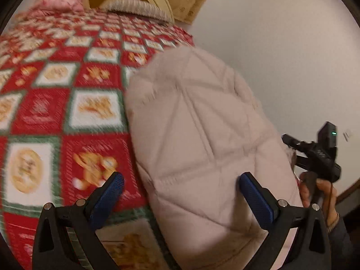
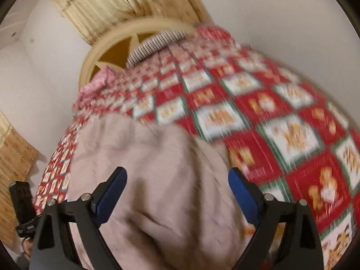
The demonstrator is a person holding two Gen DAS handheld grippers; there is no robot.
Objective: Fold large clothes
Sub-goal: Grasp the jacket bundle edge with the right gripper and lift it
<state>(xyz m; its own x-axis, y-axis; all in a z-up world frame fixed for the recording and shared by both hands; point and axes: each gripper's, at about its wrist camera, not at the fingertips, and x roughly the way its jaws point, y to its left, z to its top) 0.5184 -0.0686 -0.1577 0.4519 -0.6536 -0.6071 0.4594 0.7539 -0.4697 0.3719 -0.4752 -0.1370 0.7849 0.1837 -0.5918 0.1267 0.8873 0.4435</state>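
Pale pink quilted puffer jacket (image 1: 202,139) lay bunched on the bed, on top of the red, white and green checkered bedspread with bear motifs (image 1: 67,94), near the bed's edge beside the white wall (image 1: 281,45). Left gripper (image 1: 180,183) — its 2 blue-padded fingers (image 1: 108,198) spread wide, holding nothing — hung over the jacket's near end. Right gripper (image 2: 177,180) was likewise spread apart and empty, above the jacket's crumpled fabric (image 2: 157,168). In the left wrist view the right gripper (image 1: 290,145) appeared past the jacket, held by a hand (image 1: 319,193). Both views were motion-blurred. At the head of the bed: cream arched wooden headboard (image 2: 139,31), pink floral pillow (image 1: 60,4).
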